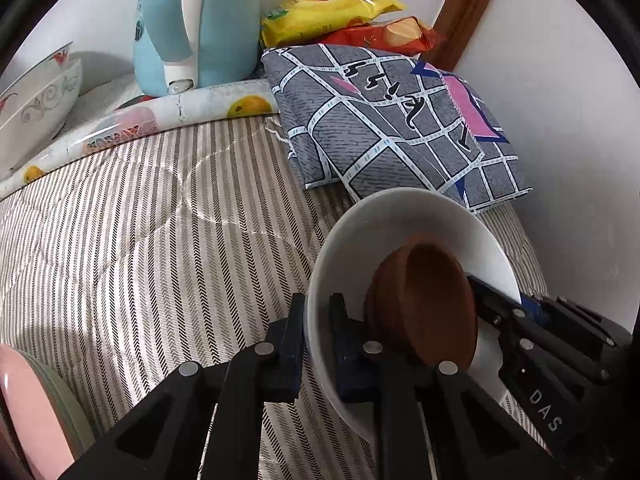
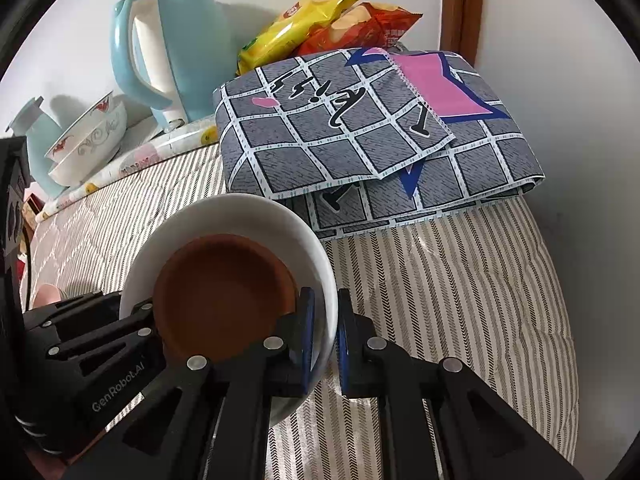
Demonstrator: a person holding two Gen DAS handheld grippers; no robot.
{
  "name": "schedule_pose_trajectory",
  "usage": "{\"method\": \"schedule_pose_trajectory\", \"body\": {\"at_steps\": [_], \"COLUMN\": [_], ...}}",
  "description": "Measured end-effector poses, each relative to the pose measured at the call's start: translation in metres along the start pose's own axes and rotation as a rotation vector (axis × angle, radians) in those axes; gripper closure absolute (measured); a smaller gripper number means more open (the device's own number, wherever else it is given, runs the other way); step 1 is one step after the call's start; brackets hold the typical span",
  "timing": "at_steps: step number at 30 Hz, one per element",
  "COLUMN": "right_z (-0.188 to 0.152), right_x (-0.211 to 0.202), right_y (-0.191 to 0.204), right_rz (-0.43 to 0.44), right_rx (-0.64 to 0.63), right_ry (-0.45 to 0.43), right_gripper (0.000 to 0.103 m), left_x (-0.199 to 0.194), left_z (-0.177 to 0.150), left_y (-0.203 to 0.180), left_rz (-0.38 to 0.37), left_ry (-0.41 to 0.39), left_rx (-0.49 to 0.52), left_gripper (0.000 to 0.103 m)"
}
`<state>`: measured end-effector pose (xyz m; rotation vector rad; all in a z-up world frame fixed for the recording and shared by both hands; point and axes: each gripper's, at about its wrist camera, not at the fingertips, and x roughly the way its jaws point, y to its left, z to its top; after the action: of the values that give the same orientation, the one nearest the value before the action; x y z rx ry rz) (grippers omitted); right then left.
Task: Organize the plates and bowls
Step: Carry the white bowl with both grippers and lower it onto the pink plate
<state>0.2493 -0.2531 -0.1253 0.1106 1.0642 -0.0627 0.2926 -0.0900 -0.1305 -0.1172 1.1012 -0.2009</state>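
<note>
A white bowl (image 1: 404, 220) with a brown shallow dish (image 1: 424, 304) inside it hangs tilted above the striped bedding (image 1: 160, 240). My left gripper (image 1: 318, 308) is shut on the bowl's left rim, one finger inside and one outside. My right gripper (image 2: 325, 304) is shut on the opposite rim of the same white bowl (image 2: 240, 216), again with one finger on each side of the wall. The brown dish (image 2: 224, 300) lies loose in the bowl. Each view also shows the other gripper's fingers (image 1: 496, 304) (image 2: 136, 312) on the far rim.
Stacked patterned bowls (image 1: 36, 96) and a light blue kettle (image 1: 192, 24) stand at the back left. A folded grey checked cloth (image 1: 392, 120) lies just behind the bowl, snack packets (image 1: 332, 12) beyond it. Pink and green plates (image 1: 28, 412) sit at the lower left. White walls close the right side.
</note>
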Motion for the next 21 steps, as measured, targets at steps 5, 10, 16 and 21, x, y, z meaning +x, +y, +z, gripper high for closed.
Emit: {"method": "schedule_pose_trajectory", "body": {"at_steps": [5, 10, 16, 21], "right_z": [-0.005, -0.011, -0.018, -0.024], "right_x": [-0.004, -0.008, -0.016, -0.027], "right_y": [-0.003, -0.005, -0.002, 0.002], "right_rz": [-0.003, -0.003, 0.0, 0.001], "right_rx": [0.019, 0.035, 0.048, 0.046], "right_ry": [-0.003, -0.001, -0.005, -0.014], "right_gripper": [0.095, 0.095, 0.096, 0.096], "left_x": [-0.005, -0.012, -0.021, -0.031], "left_z": [-0.001, -0.006, -0.014, -0.02], "left_y": [-0.002, -0.002, -0.004, -0.003], "left_rz": [-0.006, -0.006, -0.004, -0.002], "left_ry": [-0.007, -0.008, -0.013, -0.026], "left_rx": [-0.005, 0.002, 0.007, 0.007], "left_gripper": [0.092, 0.092, 0.092, 0.092]}}
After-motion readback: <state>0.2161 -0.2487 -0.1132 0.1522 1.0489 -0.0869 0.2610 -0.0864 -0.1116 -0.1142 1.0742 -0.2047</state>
